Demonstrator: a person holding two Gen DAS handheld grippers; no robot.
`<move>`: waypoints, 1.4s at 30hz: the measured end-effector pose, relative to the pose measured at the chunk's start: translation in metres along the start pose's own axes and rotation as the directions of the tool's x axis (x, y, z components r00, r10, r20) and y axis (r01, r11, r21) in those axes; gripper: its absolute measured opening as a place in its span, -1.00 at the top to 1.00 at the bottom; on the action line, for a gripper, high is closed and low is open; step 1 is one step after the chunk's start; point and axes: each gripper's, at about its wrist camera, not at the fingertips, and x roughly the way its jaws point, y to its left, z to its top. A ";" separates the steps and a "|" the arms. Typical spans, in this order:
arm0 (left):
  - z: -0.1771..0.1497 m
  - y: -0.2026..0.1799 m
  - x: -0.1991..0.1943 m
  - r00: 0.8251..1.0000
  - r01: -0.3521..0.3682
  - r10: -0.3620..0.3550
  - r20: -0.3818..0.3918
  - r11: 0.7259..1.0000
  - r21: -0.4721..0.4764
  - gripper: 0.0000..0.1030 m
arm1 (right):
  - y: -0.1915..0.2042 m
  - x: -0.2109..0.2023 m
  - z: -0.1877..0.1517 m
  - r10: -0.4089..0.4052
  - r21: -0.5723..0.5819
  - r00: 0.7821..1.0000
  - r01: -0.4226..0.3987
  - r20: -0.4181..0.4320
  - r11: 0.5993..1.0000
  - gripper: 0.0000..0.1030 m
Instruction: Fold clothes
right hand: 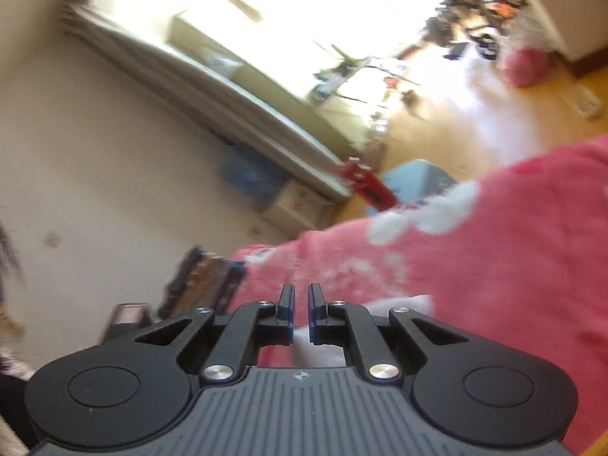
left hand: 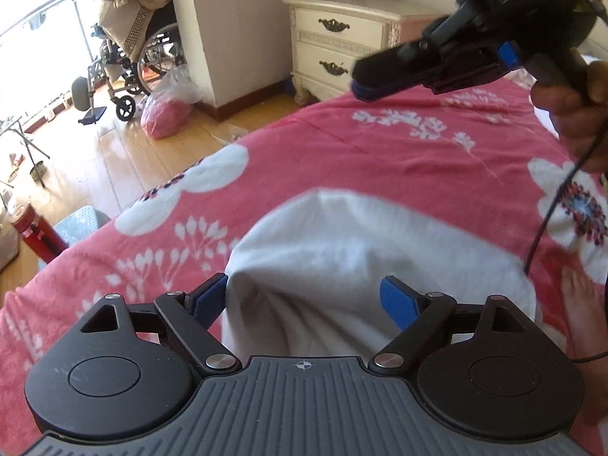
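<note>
A white garment (left hand: 342,250) lies bunched on the pink flowered bedspread (left hand: 342,152). My left gripper (left hand: 306,300) is open, its blue pads (left hand: 211,298) standing on either side of the garment's near fold without pinching it. In the left wrist view, a hand holds my right gripper (left hand: 361,89) in the air above the far side of the bed, its fingers together and empty. In the blurred, tilted right wrist view, the right gripper (right hand: 300,304) shows only a thin slit between its fingers. A bit of the white garment (right hand: 402,304) shows just behind them on the bedspread (right hand: 494,266).
A cream nightstand (left hand: 342,45) stands past the bed's far edge. On the wooden floor to the left are a wheelchair (left hand: 129,64), a pink bag (left hand: 167,114) and a red bottle (left hand: 34,231). A bare foot (left hand: 581,304) and a black cable (left hand: 551,205) are at right.
</note>
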 end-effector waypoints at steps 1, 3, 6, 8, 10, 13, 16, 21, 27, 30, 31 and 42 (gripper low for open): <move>0.001 0.000 0.004 1.000 -0.003 0.003 -0.010 1.000 0.000 -0.68 | 0.004 0.003 0.000 0.009 -0.009 1.000 -0.009 0.000 1.000 0.85; 0.002 0.000 0.012 0.999 -0.010 0.010 -0.031 1.000 0.001 -0.55 | 0.009 0.004 0.001 0.019 -0.016 1.000 -0.019 0.001 1.000 0.82; 0.004 0.000 0.024 0.998 -0.020 0.020 -0.062 1.000 0.002 0.11 | -0.001 -0.011 0.000 -0.011 0.021 1.000 0.011 0.009 1.000 0.81; 0.004 0.002 0.029 0.997 -0.024 0.023 -0.075 1.000 -0.013 0.62 | -0.011 -0.024 -0.004 -0.054 0.053 0.998 0.053 0.015 0.997 0.75; 0.004 0.018 0.019 0.999 -0.016 0.011 -0.043 0.993 -0.118 0.79 | -0.024 -0.034 -0.013 -0.117 0.079 0.993 0.116 0.014 0.990 0.67; 0.004 0.046 0.000 1.000 0.003 0.001 0.016 0.956 -0.295 0.88 | -0.040 -0.048 -0.028 -0.198 0.116 0.980 0.197 0.002 0.974 0.58; -0.001 0.081 -0.021 0.996 0.000 0.040 0.075 0.883 -0.469 0.95 | -0.049 -0.053 -0.041 -0.239 0.140 0.971 0.239 -0.014 0.961 0.53; -0.026 0.136 -0.047 0.976 -0.089 0.200 0.081 0.715 -0.694 0.98 | -0.044 -0.042 -0.053 -0.284 0.076 0.957 0.288 -0.062 0.955 0.52; -0.052 0.179 -0.075 0.887 -0.258 0.463 0.006 0.505 -0.824 1.00 | -0.028 -0.022 -0.062 -0.334 -0.070 0.933 0.328 -0.130 0.942 0.38; -0.056 0.184 -0.072 0.904 -0.279 0.427 -0.034 0.526 -0.803 0.97 | -0.023 -0.011 -0.069 -0.384 -0.140 0.908 0.363 -0.168 0.921 0.09; -0.055 0.179 -0.070 0.922 -0.256 0.386 -0.024 0.563 -0.786 0.87 | -0.021 -0.007 -0.071 -0.403 -0.165 0.897 0.376 -0.182 0.912 0.02; -0.011 0.006 -0.025 0.993 0.112 -0.109 0.049 0.992 -0.057 -0.93 | -0.029 0.008 -0.083 -0.503 -0.197 0.829 0.465 -0.246 0.863 -0.57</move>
